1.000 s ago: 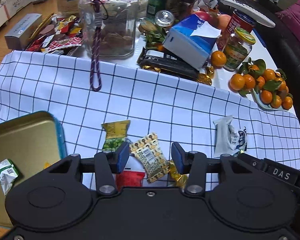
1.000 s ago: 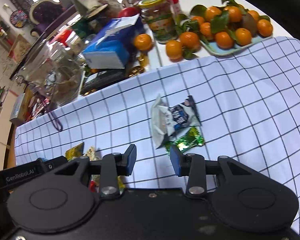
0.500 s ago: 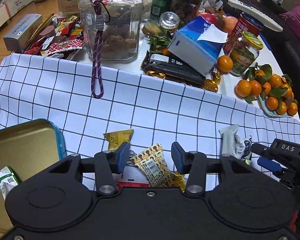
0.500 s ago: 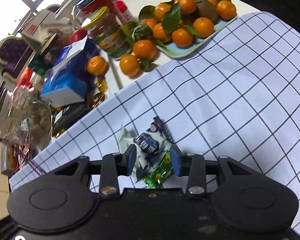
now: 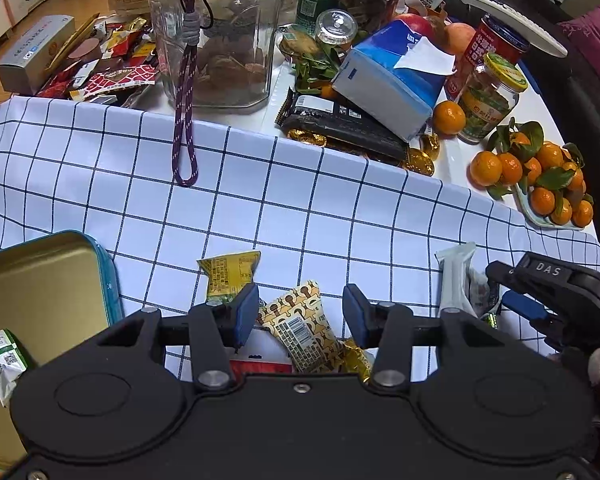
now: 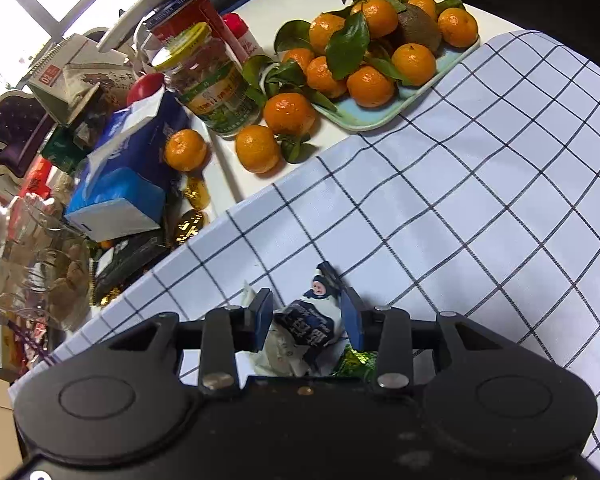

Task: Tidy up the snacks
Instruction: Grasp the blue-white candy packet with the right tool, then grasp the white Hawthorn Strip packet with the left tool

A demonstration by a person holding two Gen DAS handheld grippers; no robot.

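Snacks lie partly hidden under both tools on a checked cloth (image 5: 300,184) over the desk. Left gripper (image 5: 300,312), jaws open, hovers over a tan patterned packet w/ barcode (image 5: 300,328); a red packet (image 5: 260,368) beneath is mostly cut off. Yellow packet (image 5: 228,276) sits just beside. Gold tin (image 5: 40,292), left view only, holds a green-white packet (image 5: 0,364). Right gripper (image 6: 306,316), jaws open around a blue-white packet (image 6: 308,324); text unreadable. Tangerine tray (image 6: 364,116) beyond.
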